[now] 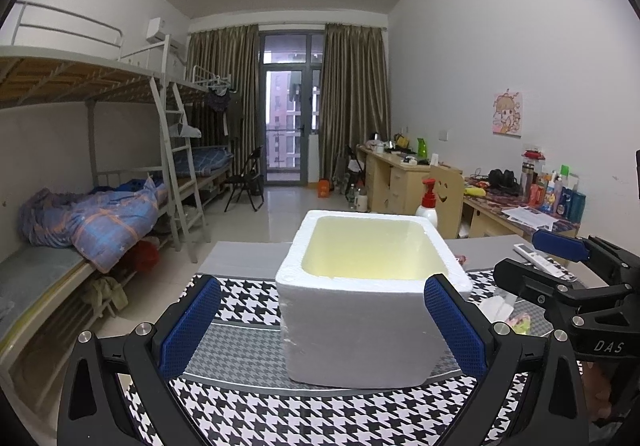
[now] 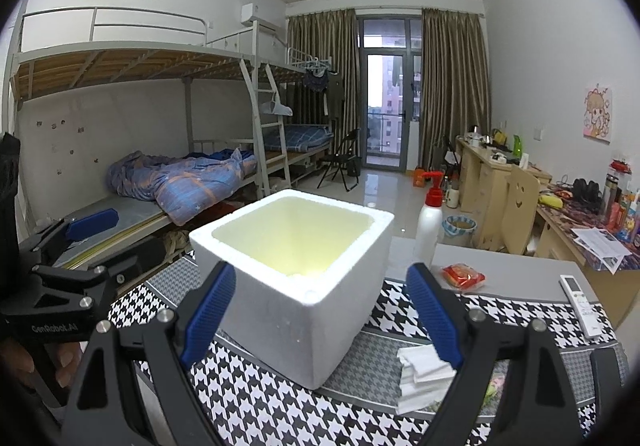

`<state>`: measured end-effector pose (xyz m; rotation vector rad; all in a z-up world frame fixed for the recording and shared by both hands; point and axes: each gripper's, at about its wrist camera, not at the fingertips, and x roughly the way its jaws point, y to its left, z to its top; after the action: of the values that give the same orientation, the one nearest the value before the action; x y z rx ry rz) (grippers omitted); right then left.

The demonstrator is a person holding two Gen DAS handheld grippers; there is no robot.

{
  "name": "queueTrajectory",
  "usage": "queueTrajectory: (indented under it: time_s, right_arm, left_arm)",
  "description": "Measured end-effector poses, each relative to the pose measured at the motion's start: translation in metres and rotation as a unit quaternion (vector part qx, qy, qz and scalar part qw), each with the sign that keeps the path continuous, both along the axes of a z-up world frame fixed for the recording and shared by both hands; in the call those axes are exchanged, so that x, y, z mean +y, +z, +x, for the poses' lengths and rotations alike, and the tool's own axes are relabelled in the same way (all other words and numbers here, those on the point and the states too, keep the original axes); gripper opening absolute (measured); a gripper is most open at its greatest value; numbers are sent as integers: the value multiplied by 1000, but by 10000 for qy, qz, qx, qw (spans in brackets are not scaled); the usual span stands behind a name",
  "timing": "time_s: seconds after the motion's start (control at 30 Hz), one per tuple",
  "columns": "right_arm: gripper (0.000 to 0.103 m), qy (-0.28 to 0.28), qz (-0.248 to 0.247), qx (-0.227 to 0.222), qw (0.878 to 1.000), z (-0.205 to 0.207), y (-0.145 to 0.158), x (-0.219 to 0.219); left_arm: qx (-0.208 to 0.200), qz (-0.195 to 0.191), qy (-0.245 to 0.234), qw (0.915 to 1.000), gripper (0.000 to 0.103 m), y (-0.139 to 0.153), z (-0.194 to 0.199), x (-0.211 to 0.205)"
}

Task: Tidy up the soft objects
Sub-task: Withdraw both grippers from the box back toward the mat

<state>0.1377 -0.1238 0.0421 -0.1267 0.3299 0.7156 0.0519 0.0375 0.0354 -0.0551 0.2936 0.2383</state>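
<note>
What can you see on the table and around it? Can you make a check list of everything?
Surface: grey table with a black-and-white houndstooth cloth on it.
Job's things: open white foam box on the cloth, inside looks empty; folded white tissues to its right; a pinkish soft item beside them, too hidden to name.
Clutter: white pump bottle with red top, red packet, white remote.
Grippers: left gripper and right gripper both open, holding nothing, aimed at the box.
Cables: nothing seen on the table.
Surroundings: bunk beds, desks, curtained balcony door.
</note>
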Motion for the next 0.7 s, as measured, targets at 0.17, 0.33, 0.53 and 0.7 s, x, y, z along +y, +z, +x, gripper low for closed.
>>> queueTrajectory:
  time_s: [0.17, 0.33, 0.53, 0.7]
  right_arm:
    - [90, -37, -27, -6, 10000, -5, -7, -5]
    - [90, 1, 19, 86, 10000, -6, -14, -12]
    - [90, -142, -21, 143, 9998, -6, -23, -20]
    - [90, -305, -5, 237, 9993, -4, -29, -32]
  left_arm:
    - [-15, 16, -75, 10000, 102, -3, -2, -7]
    - [-33, -24, -234, 9997, 102, -9, -3, -14]
    - [-4, -127, -365, 9993, 102, -15, -1, -18]
    - [26, -174, -496, 9986, 102, -20, -1, -23]
